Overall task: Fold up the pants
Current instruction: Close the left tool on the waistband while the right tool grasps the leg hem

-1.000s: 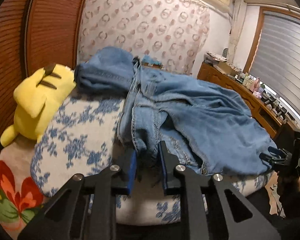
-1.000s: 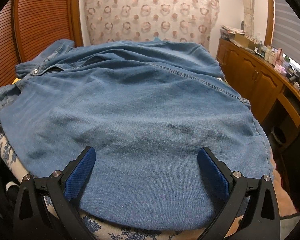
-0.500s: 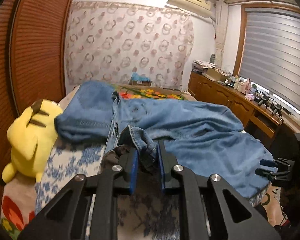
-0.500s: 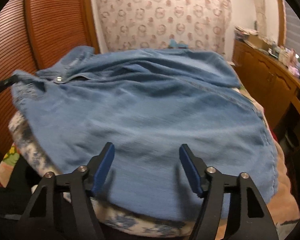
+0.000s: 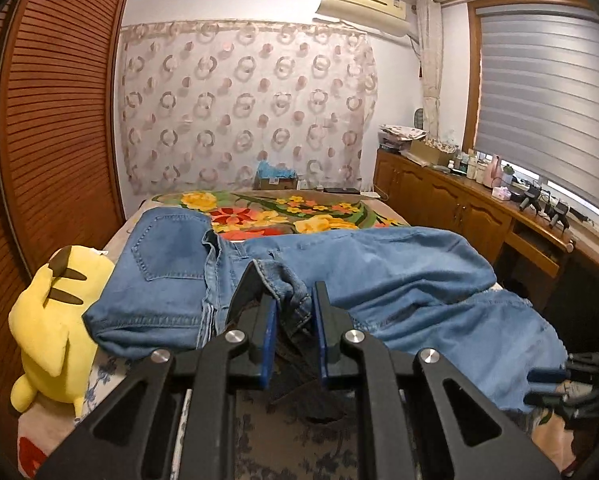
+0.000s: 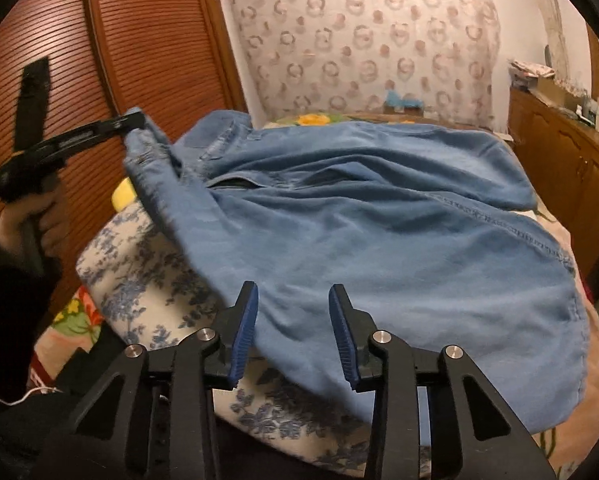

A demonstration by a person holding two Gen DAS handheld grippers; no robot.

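In the left wrist view, the left gripper [image 5: 292,330] has its fingers [image 5: 266,330] clamped on a bunched fold of the jeans [image 5: 379,268] at the waistband, denim pinched between the blue pads and lifted off the bed [image 5: 299,208]. Rest of the jeans spreads away from the fingers across the bed, back pocket panel to the left, leg running right toward the bed edge. Yellow plush toy [image 5: 55,320] lies just left of the jeans. The right gripper [image 5: 555,384] shows at the far right edge by the leg hem; too small to tell its state there.

In the right wrist view, the right gripper [image 6: 293,334] has its fingers [image 6: 245,332] partly apart, not closed on anything. The jeans' [image 6: 379,232] near edge lies between and just past the fingertips, draped over the blue floral pillow [image 6: 139,264]. At upper left the left gripper [image 6: 133,122], held in a hand [image 6: 35,220], pinches the raised waistband corner.
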